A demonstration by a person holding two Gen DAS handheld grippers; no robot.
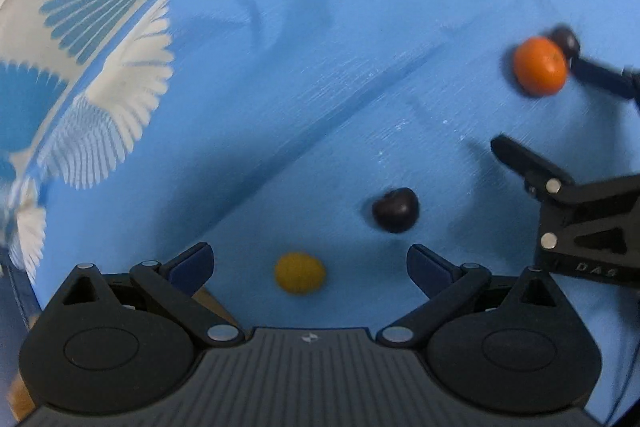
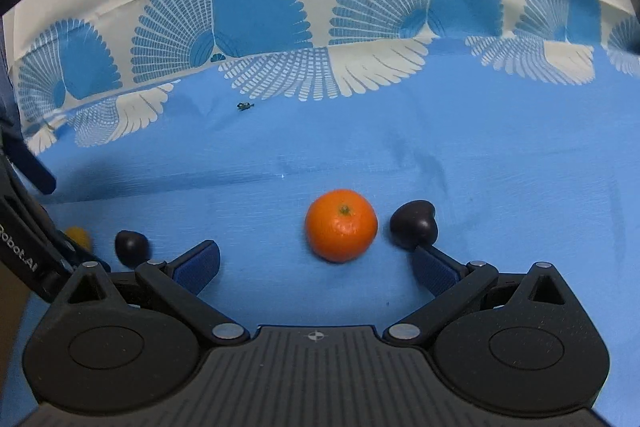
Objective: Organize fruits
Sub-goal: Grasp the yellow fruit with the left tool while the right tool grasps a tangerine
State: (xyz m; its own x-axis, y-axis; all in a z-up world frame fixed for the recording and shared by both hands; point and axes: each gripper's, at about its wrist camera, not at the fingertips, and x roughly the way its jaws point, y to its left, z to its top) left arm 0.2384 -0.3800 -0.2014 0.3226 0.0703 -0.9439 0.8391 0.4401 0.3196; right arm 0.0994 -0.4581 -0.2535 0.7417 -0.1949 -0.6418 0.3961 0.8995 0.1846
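Orange tangerine [image 2: 341,225] lay mid-cloth, straight ahead of the right gripper [image 2: 316,263], its jaws wide and empty; the left gripper [image 1: 310,263], likewise wide and empty, faced a yellow fruit [image 1: 300,273].

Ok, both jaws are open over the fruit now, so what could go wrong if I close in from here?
1. The right gripper frames the orange, but a dark plum sits right at its right finger; closing may knock it away.
2. The left gripper is over the yellow fruit, which is round and small on a smooth blue tablecloth; it may roll out.
3. The two grippers are close together, so they could collide.
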